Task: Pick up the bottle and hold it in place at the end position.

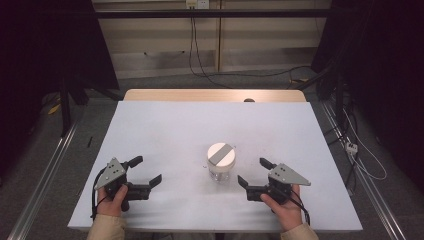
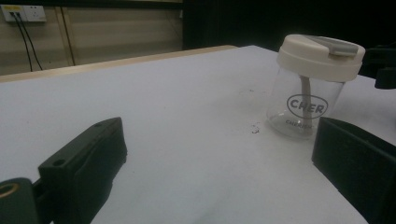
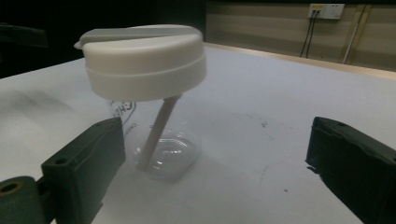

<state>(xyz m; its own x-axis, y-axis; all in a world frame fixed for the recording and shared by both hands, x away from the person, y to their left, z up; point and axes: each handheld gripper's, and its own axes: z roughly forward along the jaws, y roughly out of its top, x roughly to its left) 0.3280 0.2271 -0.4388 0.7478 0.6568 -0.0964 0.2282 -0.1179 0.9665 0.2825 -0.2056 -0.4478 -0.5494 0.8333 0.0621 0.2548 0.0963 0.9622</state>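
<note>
**Inspector A:** Cup (image 1: 221, 161) position first. Clear plastic body, white lid (image 1: 221, 154) with a grey flap across the top, standing upright on the white table (image 1: 165, 130), slightly toward the near edge and between the two grippers.

**Inspector B:** Confirmed. From the left gripper view the cup (image 2: 314, 88) stands ahead and to the right, with dark lettering on its wall and a pale straw (image 2: 306, 100) inside. Nothing touches it.

**Inspector A:** Left gripper (image 1: 148, 171)?

**Inspector B:** Held in the person's left hand (image 1: 114, 199), low over the table near the front edge. Jaws spread wide, bare tabletop between them. Well apart from the cup.

**Inspector A:** Right gripper (image 1: 252, 171)?

**Inspector B:** Held in the right hand (image 1: 284, 206), jaws likewise spread, nothing clamped. It sits nearer the cup than the left one does. In the right gripper view the cup (image 3: 149, 93) stands close ahead, over the left jaw; whether that jaw touches it, I cannot tell.

**Inspector A:** Straw angle?

**Inspector B:** Leaning inside the cup, lower end at the base.
</note>
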